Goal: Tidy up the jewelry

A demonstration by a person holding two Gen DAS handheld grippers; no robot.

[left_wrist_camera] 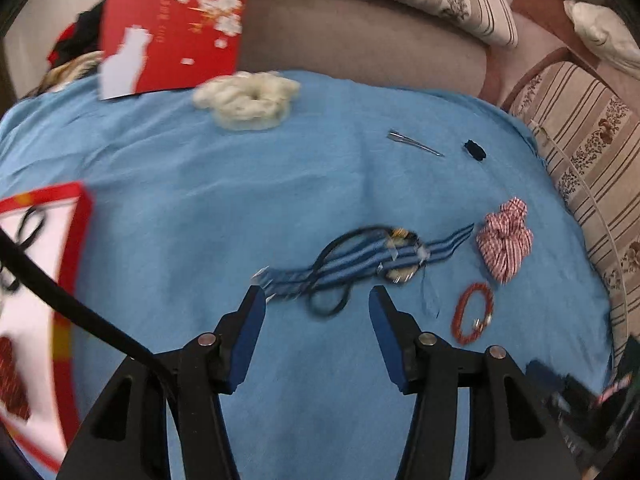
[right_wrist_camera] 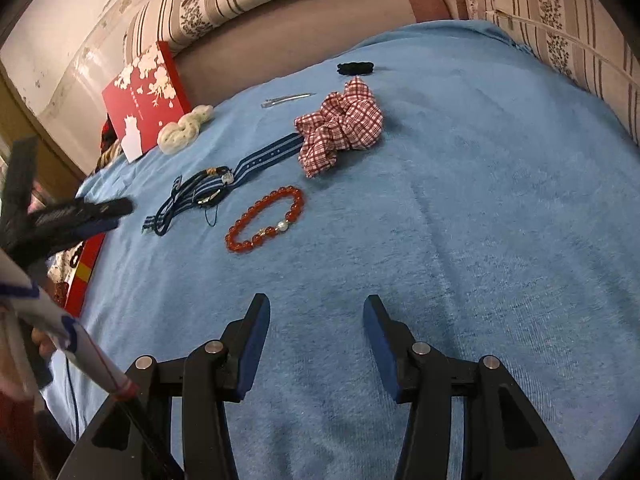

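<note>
— What's on the blue blanket?

— Largest first: I see the red box lid propped at its far left edge, the red box at the left edge, then the red checked scrunchie, the striped ribbon and the red bead bracelet mid-blanket.

— And your jaws?

— My left gripper is held apart over the ribbon, empty; my right gripper is apart too, near the bracelet.
</note>
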